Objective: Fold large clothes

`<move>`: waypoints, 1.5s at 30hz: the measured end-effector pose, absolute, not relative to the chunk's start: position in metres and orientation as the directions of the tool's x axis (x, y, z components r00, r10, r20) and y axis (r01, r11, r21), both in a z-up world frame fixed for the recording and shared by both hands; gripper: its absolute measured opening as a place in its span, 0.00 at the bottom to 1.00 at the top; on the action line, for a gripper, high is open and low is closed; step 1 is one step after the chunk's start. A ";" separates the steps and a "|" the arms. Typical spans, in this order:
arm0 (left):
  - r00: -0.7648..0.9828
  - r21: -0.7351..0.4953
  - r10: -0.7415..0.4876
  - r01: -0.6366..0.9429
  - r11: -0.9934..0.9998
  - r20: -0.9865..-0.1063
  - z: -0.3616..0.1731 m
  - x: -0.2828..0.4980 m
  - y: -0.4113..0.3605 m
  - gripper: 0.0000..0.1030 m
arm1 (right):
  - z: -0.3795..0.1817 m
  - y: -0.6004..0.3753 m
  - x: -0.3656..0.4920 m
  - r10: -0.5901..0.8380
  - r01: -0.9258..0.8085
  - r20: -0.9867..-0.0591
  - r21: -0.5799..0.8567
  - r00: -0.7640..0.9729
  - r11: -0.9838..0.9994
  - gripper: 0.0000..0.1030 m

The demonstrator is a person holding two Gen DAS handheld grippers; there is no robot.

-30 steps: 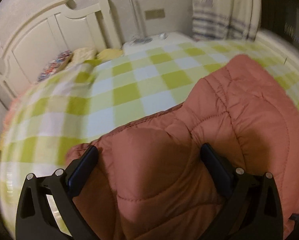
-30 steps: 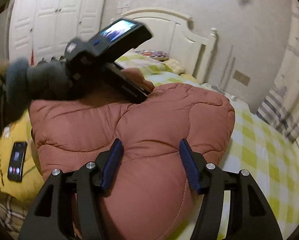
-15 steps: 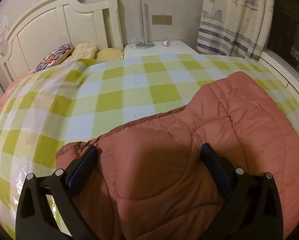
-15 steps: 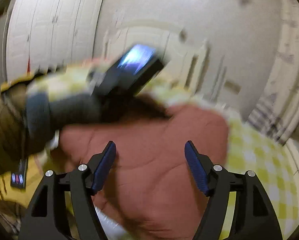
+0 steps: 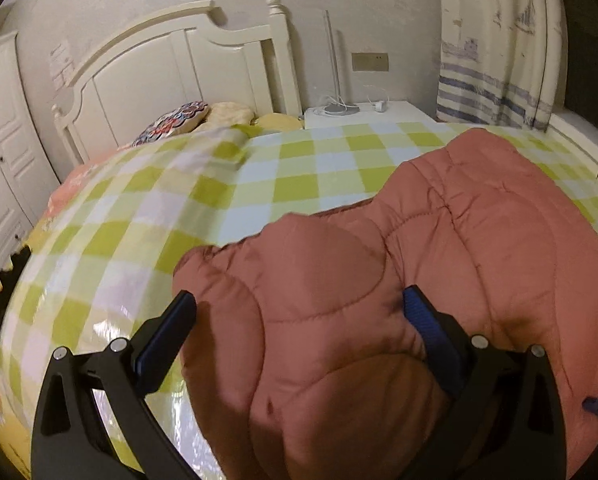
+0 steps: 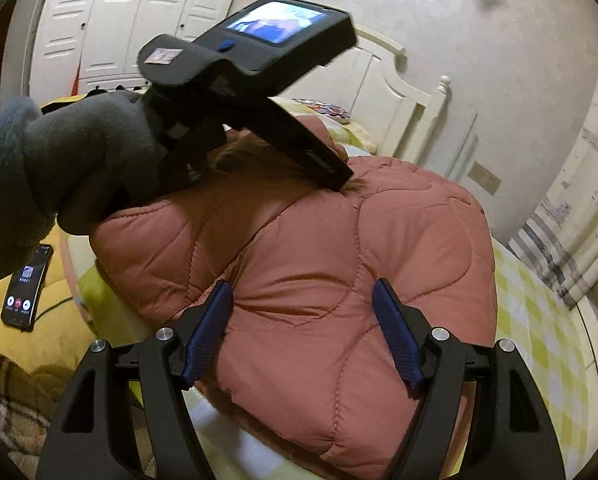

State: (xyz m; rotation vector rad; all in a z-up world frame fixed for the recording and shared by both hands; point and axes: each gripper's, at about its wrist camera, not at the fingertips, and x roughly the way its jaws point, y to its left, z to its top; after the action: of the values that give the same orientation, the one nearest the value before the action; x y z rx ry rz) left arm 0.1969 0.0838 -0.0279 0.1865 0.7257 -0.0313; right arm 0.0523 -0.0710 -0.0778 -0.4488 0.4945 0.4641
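A rust-red quilted puffer jacket (image 5: 479, 240) lies bunched on the green-and-white checked bed cover (image 5: 259, 184). My left gripper (image 5: 299, 296) hangs over the jacket's near end, open, with a puffy fold bulging up between its wide-spread fingers. In the right wrist view the jacket (image 6: 339, 240) fills the middle. My right gripper (image 6: 302, 287) hovers over its near edge, open, and nothing is pinched. A grey-gloved hand (image 6: 59, 168) holds the left gripper (image 6: 331, 172), whose finger ends rest on the jacket's far top.
A white headboard (image 5: 179, 60), pillows (image 5: 175, 122) and a nightstand (image 5: 363, 116) with a lamp stand behind the bed. A striped curtain (image 5: 491, 60) hangs at right. A phone (image 6: 27, 288) lies on a yellow blanket (image 6: 27, 344) at left, with white wardrobes (image 6: 119, 20) beyond.
My right gripper's jaws have spread wider. The gloved hand with the left gripper swung across blurred and is back with its tips on the jacket. The left view has shifted, showing more bare cover at left.
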 end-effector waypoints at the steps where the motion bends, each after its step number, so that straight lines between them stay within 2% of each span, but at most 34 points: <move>1: 0.750 0.149 0.027 0.096 0.984 -0.661 -0.028 0.194 0.088 0.98 | -0.077 -0.071 0.052 0.311 -0.522 -0.543 -0.291 0.780 0.802 0.70; 12: 0.736 0.069 -0.048 0.128 0.989 -0.675 -0.037 0.195 0.104 0.98 | -0.065 -0.069 0.056 0.310 -0.520 -0.549 -0.278 0.776 0.808 0.70; 18: 0.734 0.066 -0.051 0.130 0.989 -0.678 -0.037 0.198 0.107 0.98 | -0.034 -0.068 0.037 0.425 -0.541 -0.409 -0.230 0.808 0.809 0.70; 20: 0.733 0.065 -0.052 0.130 0.989 -0.678 -0.037 0.199 0.108 0.98 | -0.045 -0.056 0.039 0.429 -0.569 -0.449 -0.244 0.784 0.786 0.70; 22: 0.735 0.072 -0.048 0.131 0.989 -0.676 -0.037 0.198 0.107 0.98 | -0.072 -0.040 0.050 0.391 -0.589 -0.535 -0.267 0.749 0.763 0.72; 23: 0.737 0.080 -0.043 0.130 0.988 -0.675 -0.037 0.198 0.107 0.98 | -0.082 -0.038 0.054 0.385 -0.587 -0.544 -0.263 0.746 0.766 0.72; 26: 0.734 0.070 -0.048 0.130 0.989 -0.677 -0.037 0.199 0.108 0.98 | -0.080 -0.045 0.060 0.419 -0.609 -0.556 -0.212 0.718 0.764 0.72; 29: 0.733 0.066 -0.048 0.125 0.990 -0.679 -0.036 0.199 0.110 0.98 | -0.081 -0.046 0.060 0.410 -0.603 -0.551 -0.225 0.727 0.766 0.72; 34: 0.716 -0.012 -0.090 0.114 0.993 -0.692 -0.035 0.196 0.120 0.98 | -0.081 -0.048 0.062 0.411 -0.605 -0.552 -0.225 0.725 0.764 0.72; 41: 0.715 -0.004 -0.084 0.113 0.994 -0.694 -0.032 0.190 0.119 0.98 | -0.082 -0.047 0.061 0.412 -0.605 -0.552 -0.225 0.725 0.763 0.72; 43: 0.708 -0.057 -0.116 0.106 0.993 -0.697 -0.025 0.179 0.125 0.98 | -0.082 -0.046 0.061 0.411 -0.605 -0.553 -0.226 0.725 0.763 0.72; 45: 0.696 -0.140 -0.197 0.139 0.980 -0.690 -0.020 0.166 0.132 0.98 | -0.076 -0.048 0.060 0.407 -0.607 -0.562 -0.225 0.720 0.762 0.72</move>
State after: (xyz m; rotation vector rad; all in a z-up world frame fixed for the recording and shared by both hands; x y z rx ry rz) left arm 0.1662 0.1323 -0.0196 -0.0795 0.7787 -0.1874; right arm 0.0602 -0.0477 -0.0762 -0.4159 0.5131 0.5788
